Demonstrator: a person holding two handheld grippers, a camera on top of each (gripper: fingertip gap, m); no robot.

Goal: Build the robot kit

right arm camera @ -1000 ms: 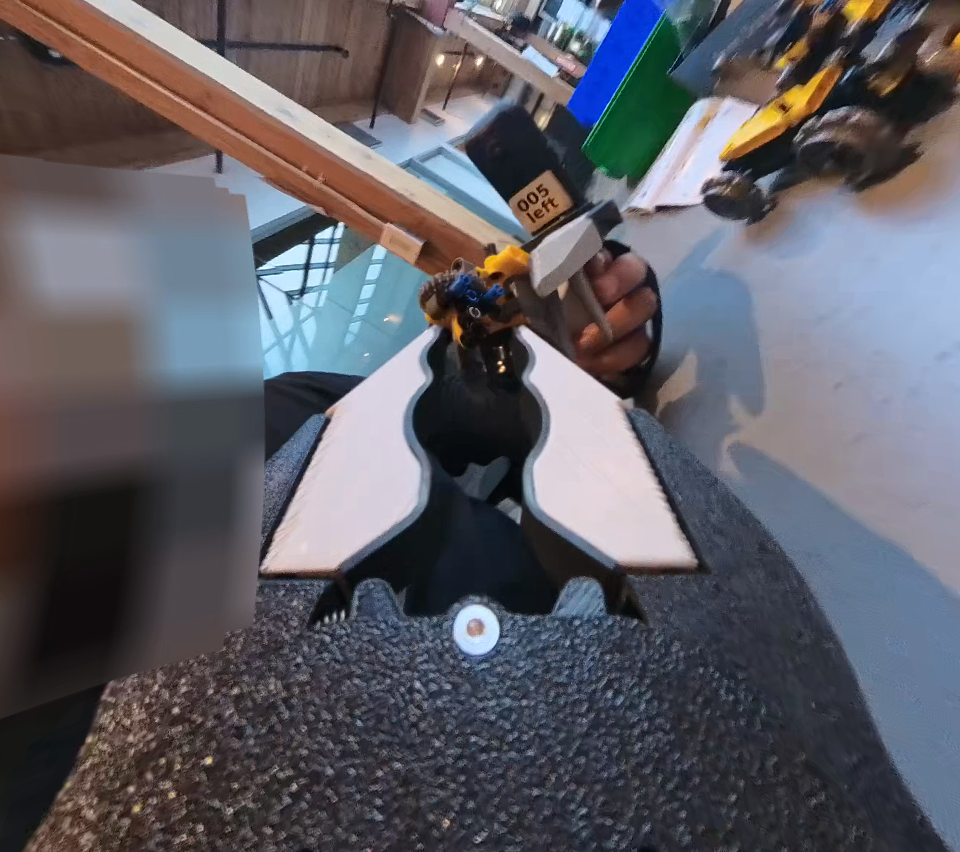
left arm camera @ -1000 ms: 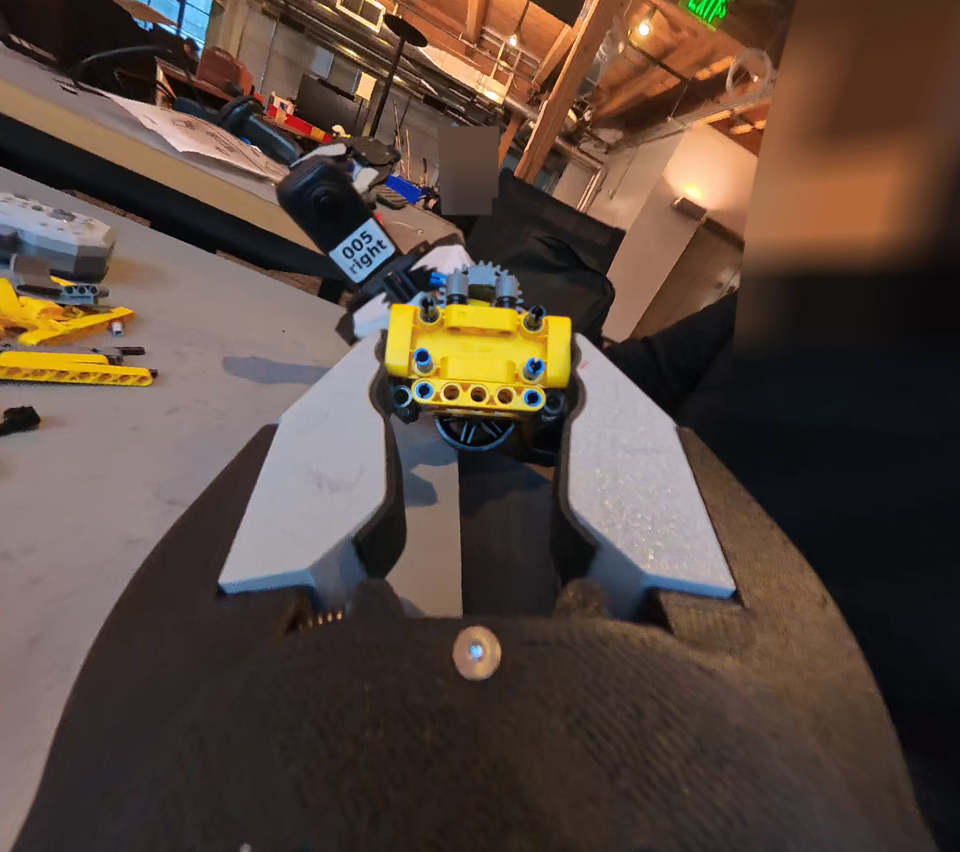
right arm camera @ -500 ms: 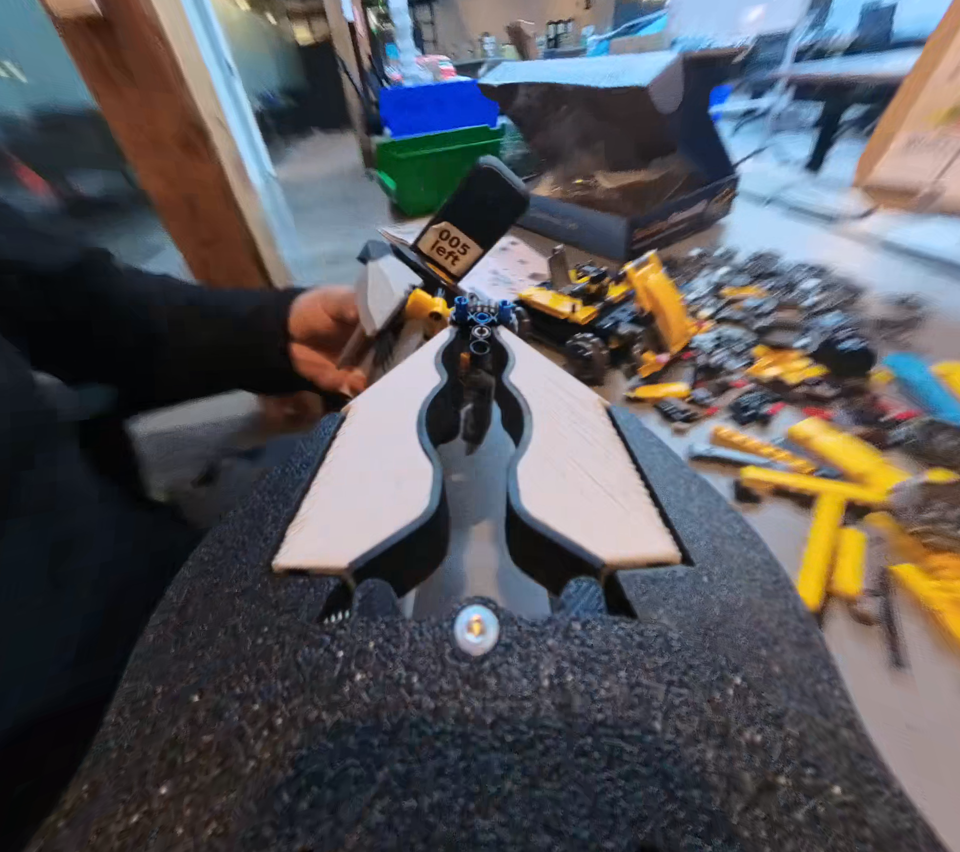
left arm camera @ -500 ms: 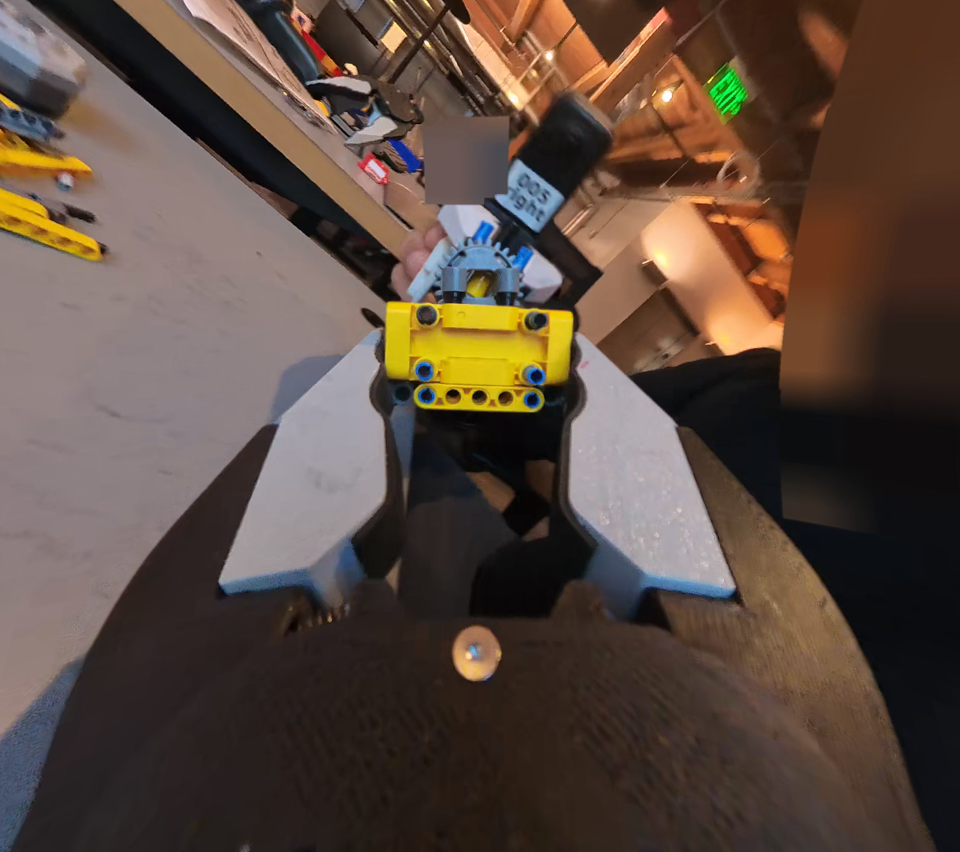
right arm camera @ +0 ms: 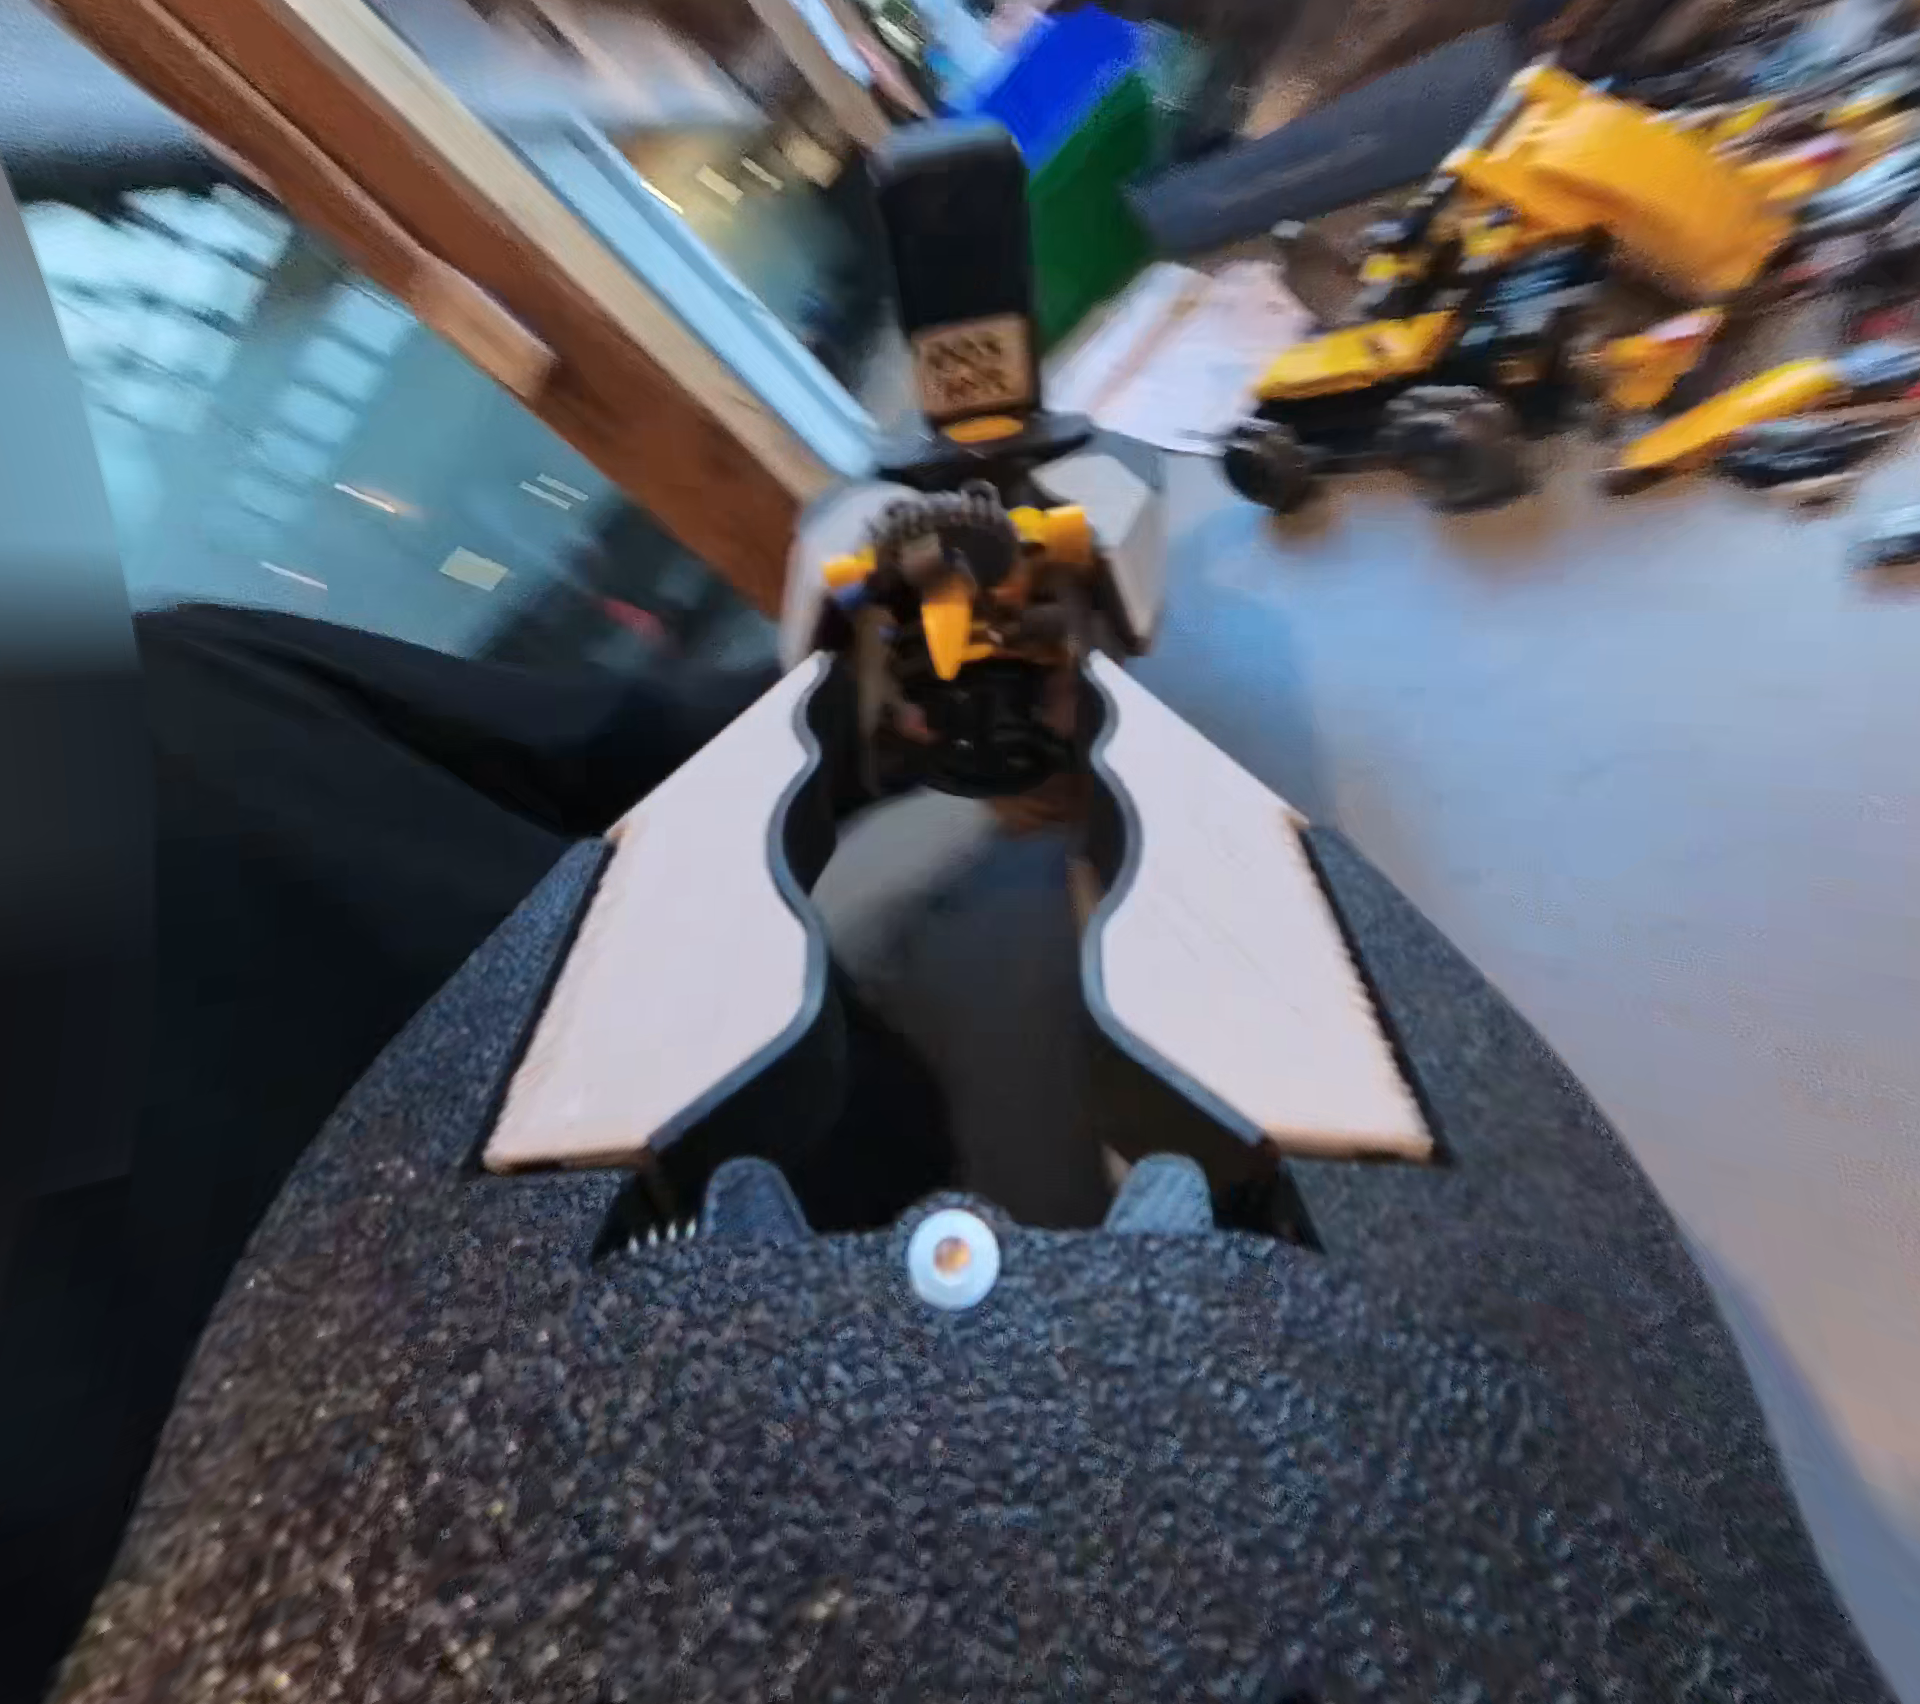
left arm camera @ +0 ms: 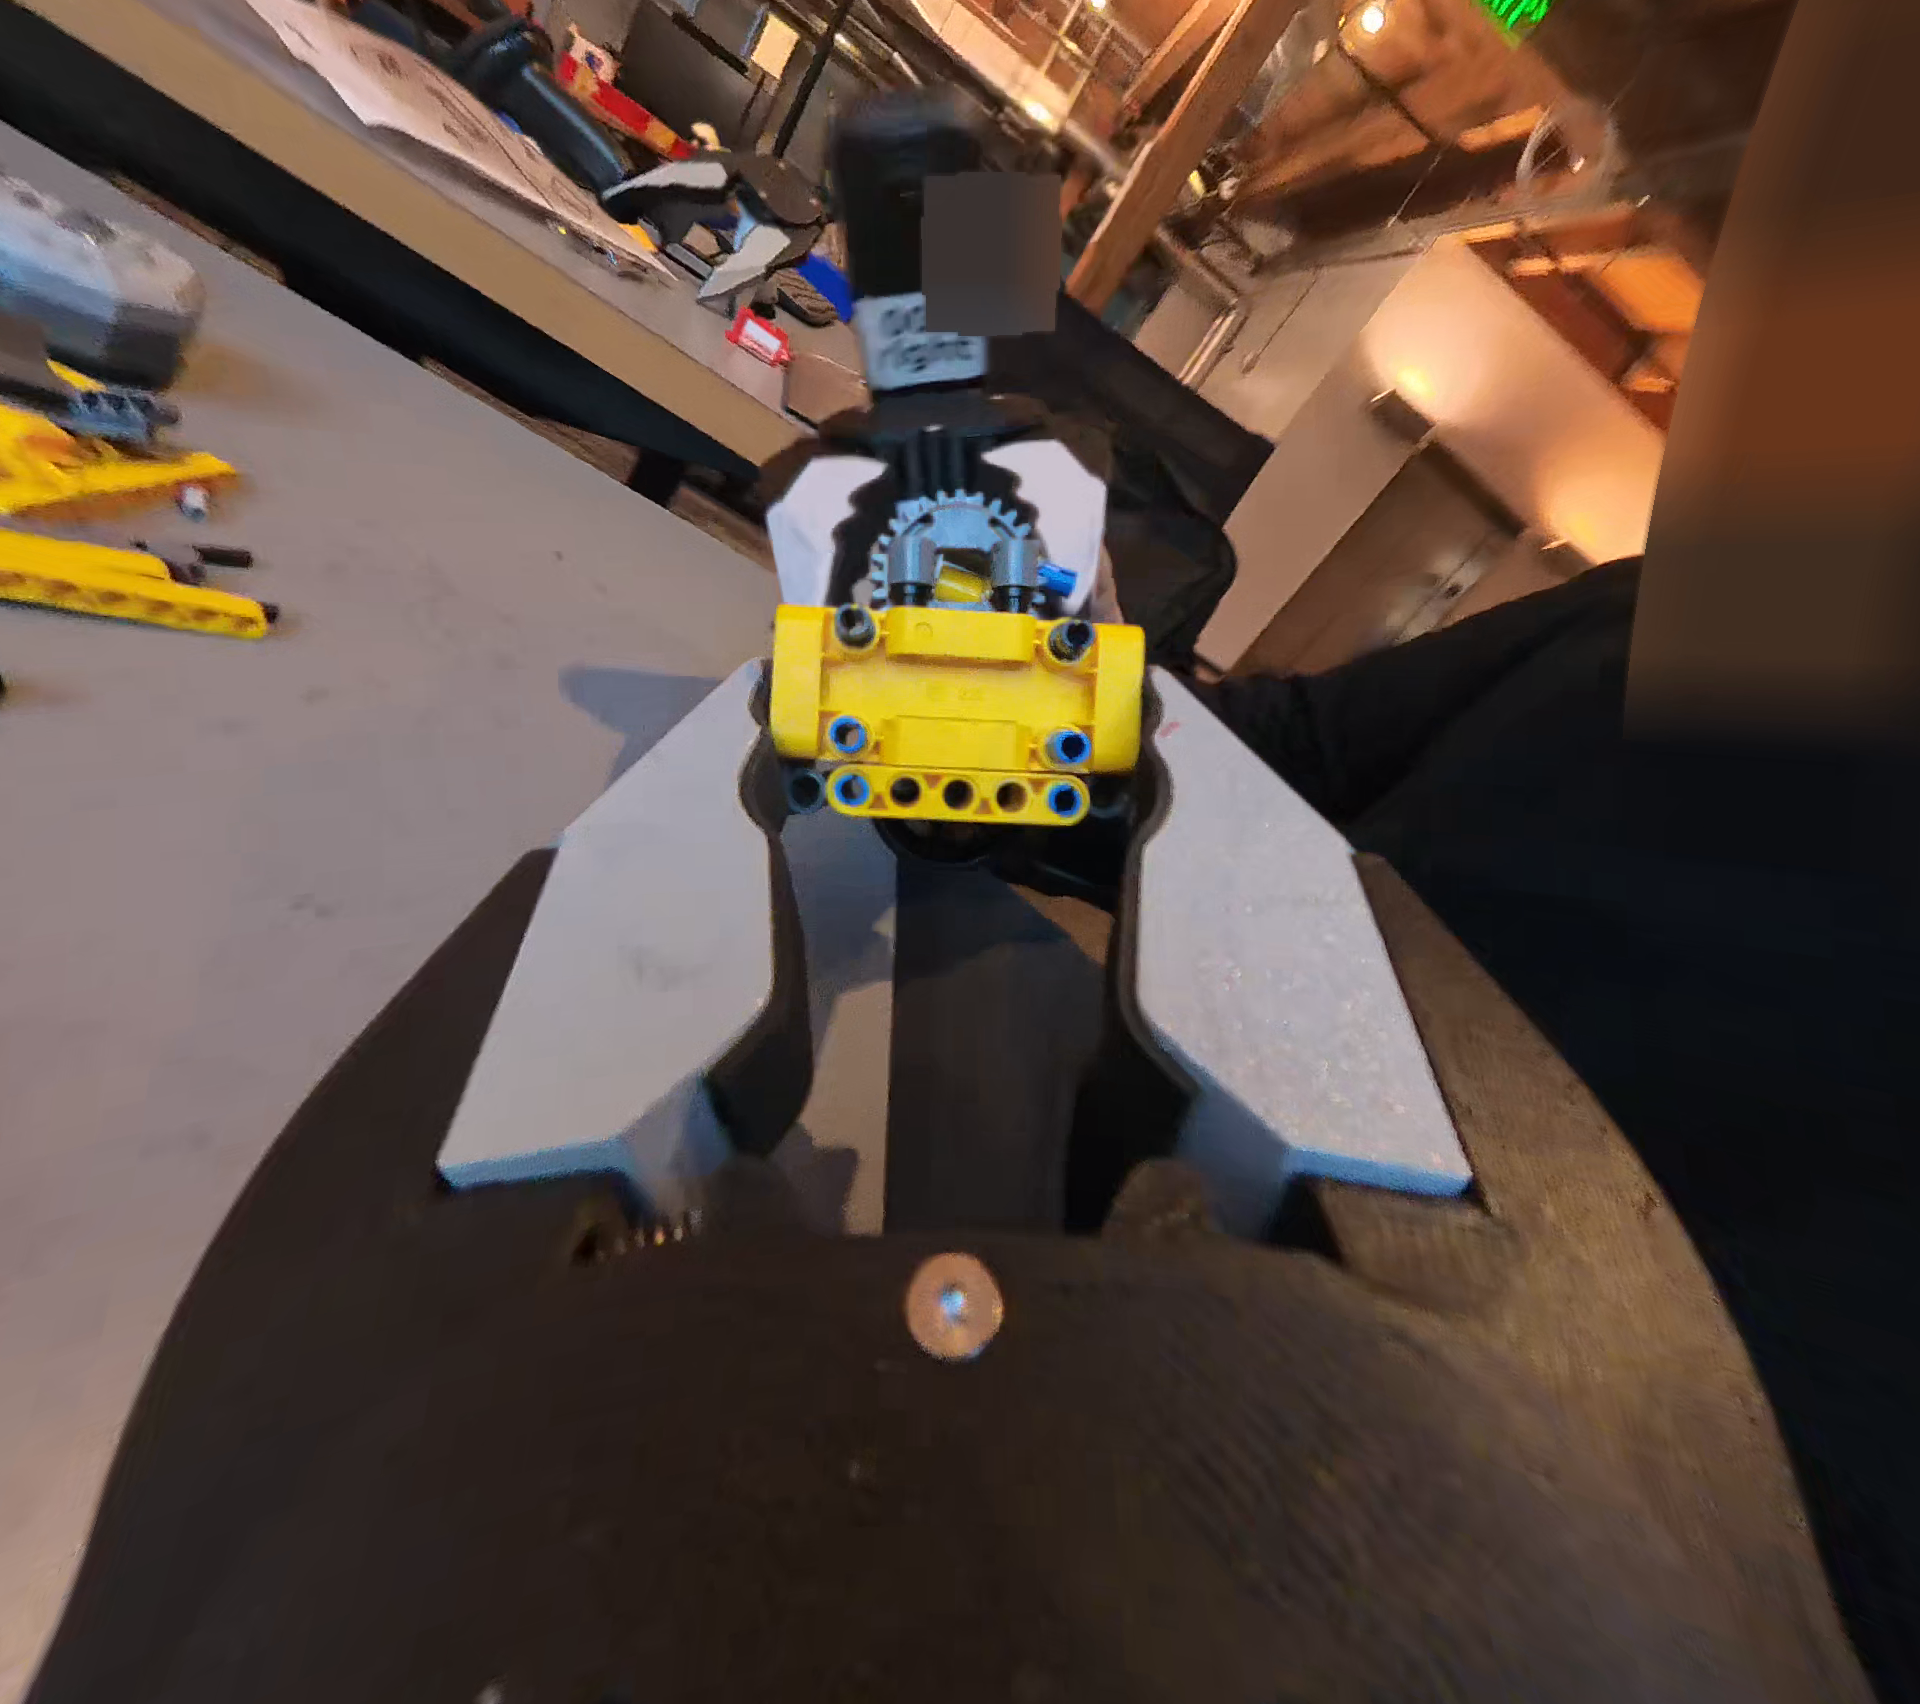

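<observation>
My left gripper is shut on a yellow brick assembly with blue pins, and holds it above the grey table. A grey gear and dark axles stick out at the assembly's far end. My right gripper faces the left one head-on. Its jaws stand apart, on either side of the gear end of the assembly, and I cannot tell if they touch it. The right wrist view is blurred. The left gripper's fingers show behind the assembly there.
Loose yellow beams and a grey block lie on the table at the left. A yellow toy digger and scattered parts stand at the right. Blue and green bins stand farther back. A person's dark sleeve is at the left. The grippers are tip to tip, or close to it. Between my left fingertips and the yellow toy digger there is roughly 15 cm.
My right gripper has swung round to face the left one, and its jaws have opened wider around the gear end. The left gripper has tilted but keeps its hold on the assembly.
</observation>
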